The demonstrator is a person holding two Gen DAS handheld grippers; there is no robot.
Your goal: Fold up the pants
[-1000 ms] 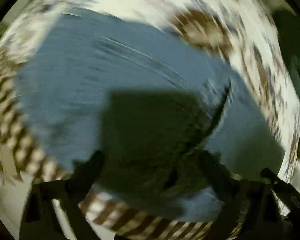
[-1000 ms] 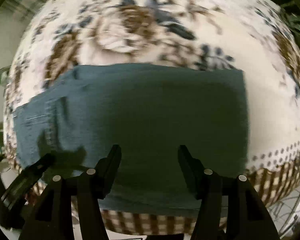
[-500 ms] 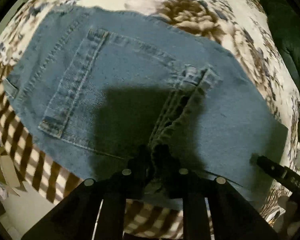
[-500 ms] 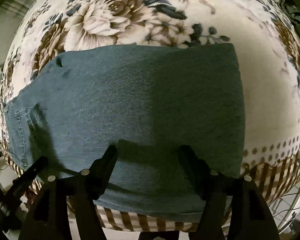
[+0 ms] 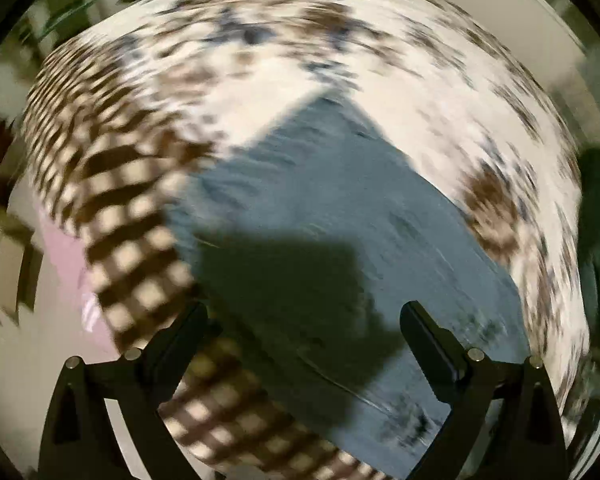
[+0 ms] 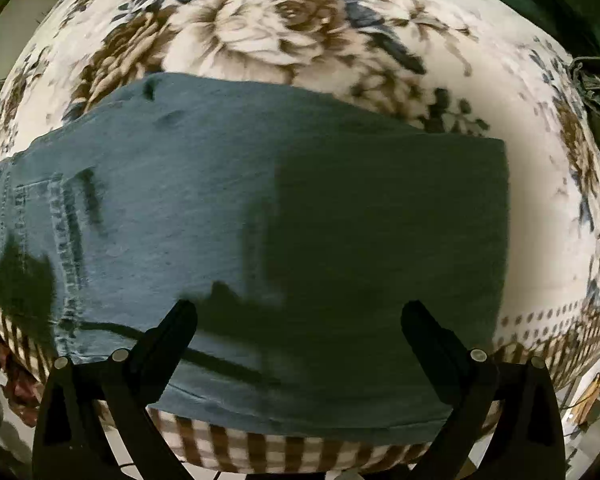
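Observation:
Blue denim pants lie folded flat on a floral blanket, with the waist and back pocket at the left. My right gripper is open and empty, hovering above the near edge of the pants. In the blurred left wrist view the pants run diagonally across the blanket. My left gripper is open and empty above the pants' near part, holding nothing.
The blanket's brown checked border hangs over the near edge. A dark green cloth lies at the far right. Floor and cables show beyond the right edge.
My left gripper was shut on the denim at the waist seam half a second ago; it has let go, opened, and swung away fast. The right gripper stayed open and shifted slightly.

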